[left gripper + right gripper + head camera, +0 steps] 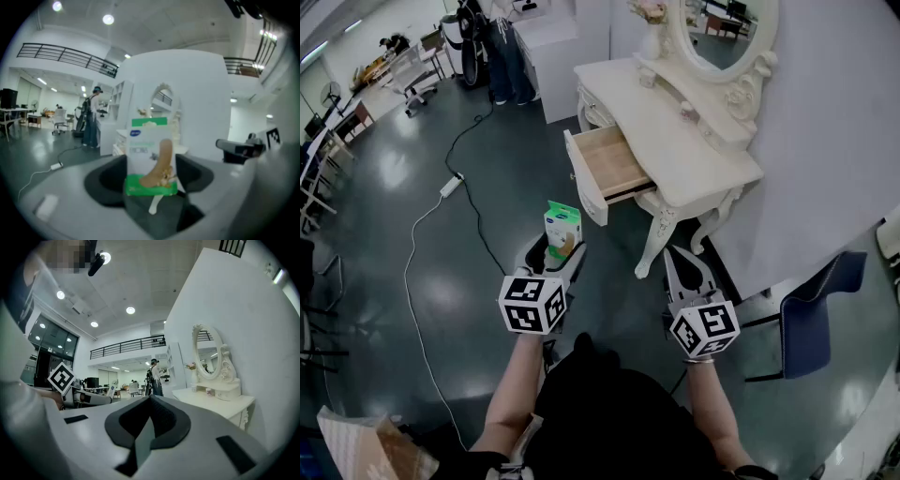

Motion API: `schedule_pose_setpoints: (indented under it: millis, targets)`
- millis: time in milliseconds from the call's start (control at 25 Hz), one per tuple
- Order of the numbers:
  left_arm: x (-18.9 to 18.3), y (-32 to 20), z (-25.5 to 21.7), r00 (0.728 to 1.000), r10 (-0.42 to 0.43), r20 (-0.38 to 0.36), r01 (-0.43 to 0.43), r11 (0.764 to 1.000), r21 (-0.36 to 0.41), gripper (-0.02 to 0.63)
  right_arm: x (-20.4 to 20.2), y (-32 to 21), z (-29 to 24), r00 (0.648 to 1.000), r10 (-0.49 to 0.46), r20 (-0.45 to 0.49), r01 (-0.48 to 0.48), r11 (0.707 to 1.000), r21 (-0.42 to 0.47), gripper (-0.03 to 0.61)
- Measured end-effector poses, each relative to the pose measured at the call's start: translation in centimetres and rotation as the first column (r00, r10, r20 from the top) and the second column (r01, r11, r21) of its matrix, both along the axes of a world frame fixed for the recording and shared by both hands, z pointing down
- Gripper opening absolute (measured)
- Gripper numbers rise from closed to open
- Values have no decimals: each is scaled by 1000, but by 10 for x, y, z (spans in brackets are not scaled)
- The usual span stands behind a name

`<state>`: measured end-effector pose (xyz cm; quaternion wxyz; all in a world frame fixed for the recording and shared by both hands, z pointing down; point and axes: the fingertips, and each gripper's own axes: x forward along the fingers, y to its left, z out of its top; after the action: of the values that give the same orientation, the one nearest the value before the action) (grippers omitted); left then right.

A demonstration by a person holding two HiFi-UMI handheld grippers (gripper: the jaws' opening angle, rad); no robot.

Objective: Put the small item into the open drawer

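The left tool point(555, 255) is up in the air over the dark floor point(487, 281). It is pinching a small green-and-white packet point(562, 225) between widely parted jaws. In the left gripper view the packet point(149, 154) stands upright, squarely between the dark pads of the tool point(150, 174), printed face to the camera.

The right tool point(680, 262) rides alongside, well apart from the left one. Its jaws are pressed together with nothing between them, and the right gripper view shows the pads of this tool point(149, 416) meeting at a point.

Ahead stands the cream counter point(675, 141) with its oval mirror point(722, 33) against the white wall. The wooden drawer point(609, 164) is pulled out from the counter's left edge, and the part of its inside that shows looks bare. The packet hangs short of the drawer, nearer the person.

A white power strip point(451, 185) lies on the floor to the left, and a blue chair point(811, 319) sits off to the right.
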<state>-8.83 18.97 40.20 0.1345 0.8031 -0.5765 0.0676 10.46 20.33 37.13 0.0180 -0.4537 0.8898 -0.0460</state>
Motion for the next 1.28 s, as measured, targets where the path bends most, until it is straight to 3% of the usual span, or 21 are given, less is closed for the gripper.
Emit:
schedule_pose_setpoints:
  millis: [280, 760, 1280]
  targets:
    - [1, 2, 0, 1000, 4, -25, -4, 1000, -4, 328, 0, 5, -7, 999, -26, 24, 25, 999, 22, -3]
    - [6, -7, 2, 1000, 11, -19, -12, 1000, -10, 328, 8, -5, -8, 1000, 9, 30, -9, 1000, 27, -3]
    - [-4, -89, 10, 1000, 26, 8, -26, 999, -25, 328, -3, -82, -3, 999, 25, 39, -26, 1000, 18, -3]
